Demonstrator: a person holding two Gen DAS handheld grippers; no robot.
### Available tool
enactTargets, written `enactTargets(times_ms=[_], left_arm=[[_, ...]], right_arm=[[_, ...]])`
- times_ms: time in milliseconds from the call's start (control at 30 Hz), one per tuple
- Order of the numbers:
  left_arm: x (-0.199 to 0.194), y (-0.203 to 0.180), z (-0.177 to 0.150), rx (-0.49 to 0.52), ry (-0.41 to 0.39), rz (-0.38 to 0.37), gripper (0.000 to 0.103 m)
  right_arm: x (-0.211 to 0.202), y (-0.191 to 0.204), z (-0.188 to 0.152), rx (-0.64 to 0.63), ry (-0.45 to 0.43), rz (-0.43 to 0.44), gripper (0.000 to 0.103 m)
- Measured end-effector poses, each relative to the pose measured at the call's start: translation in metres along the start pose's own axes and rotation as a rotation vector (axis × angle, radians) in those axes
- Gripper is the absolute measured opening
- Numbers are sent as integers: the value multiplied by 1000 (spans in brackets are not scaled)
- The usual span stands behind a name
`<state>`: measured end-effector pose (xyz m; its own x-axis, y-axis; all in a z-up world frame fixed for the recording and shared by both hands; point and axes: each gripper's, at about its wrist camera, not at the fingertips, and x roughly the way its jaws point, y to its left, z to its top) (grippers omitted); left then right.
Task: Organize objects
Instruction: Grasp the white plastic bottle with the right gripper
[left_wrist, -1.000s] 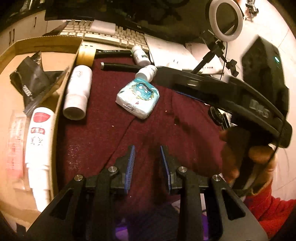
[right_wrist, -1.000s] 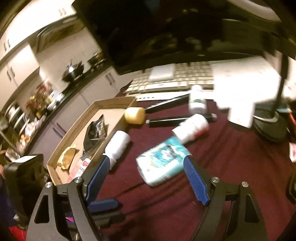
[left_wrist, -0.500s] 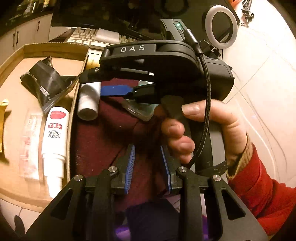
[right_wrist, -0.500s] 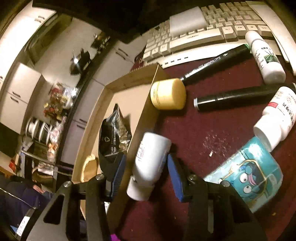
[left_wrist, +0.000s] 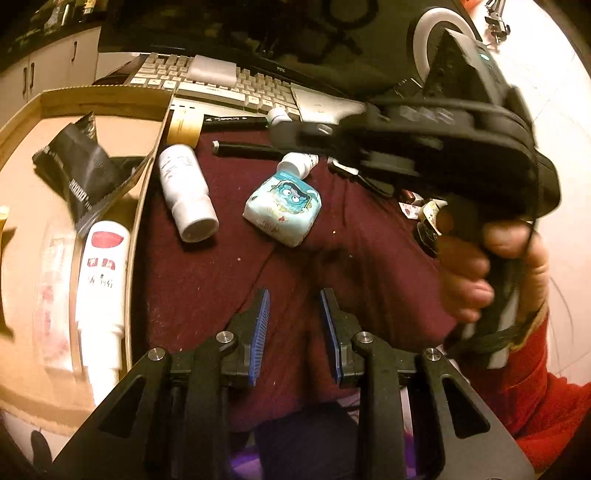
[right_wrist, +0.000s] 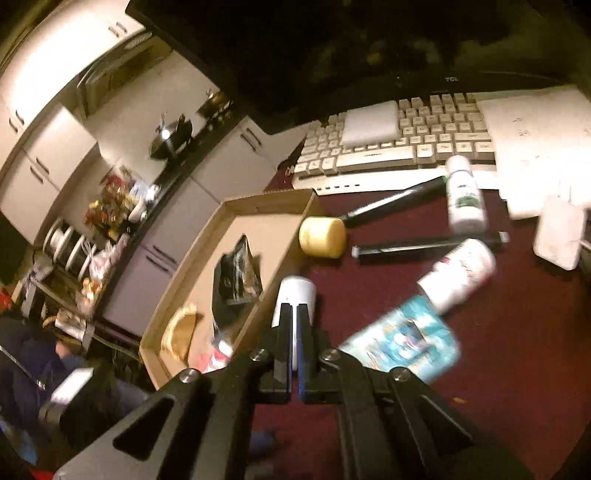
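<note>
in the right wrist view we see the right gripper (right_wrist: 293, 347) pressed together, empty, with the white bottle (right_wrist: 295, 295) at 12 o'clock just beyond it, long axis in line, beside the cardboard tray (right_wrist: 258, 314). the left gripper (left_wrist: 294, 321) stands apart, farther off.

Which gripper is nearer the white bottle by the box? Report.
Right, likely. The right gripper, shut, lines up just short of the white bottle; the left gripper, open, sits farther back.

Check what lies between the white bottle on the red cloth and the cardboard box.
Only the box's own side wall separates the white bottle from the inside of the cardboard box; nothing else visible blocks it.
</note>
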<state>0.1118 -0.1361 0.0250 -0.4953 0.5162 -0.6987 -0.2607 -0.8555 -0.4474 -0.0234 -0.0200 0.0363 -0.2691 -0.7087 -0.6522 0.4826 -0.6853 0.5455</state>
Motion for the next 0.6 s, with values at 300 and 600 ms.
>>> enactTargets(times_ms=[300, 600], left_arm=[[-14, 0, -2, -17, -15, 22, 27], [-15, 3, 0, -38, -21, 34, 27]], right_arm=[[52, 20, -1, -80, 107, -54, 77], [102, 32, 3, -219, 199, -197, 41]])
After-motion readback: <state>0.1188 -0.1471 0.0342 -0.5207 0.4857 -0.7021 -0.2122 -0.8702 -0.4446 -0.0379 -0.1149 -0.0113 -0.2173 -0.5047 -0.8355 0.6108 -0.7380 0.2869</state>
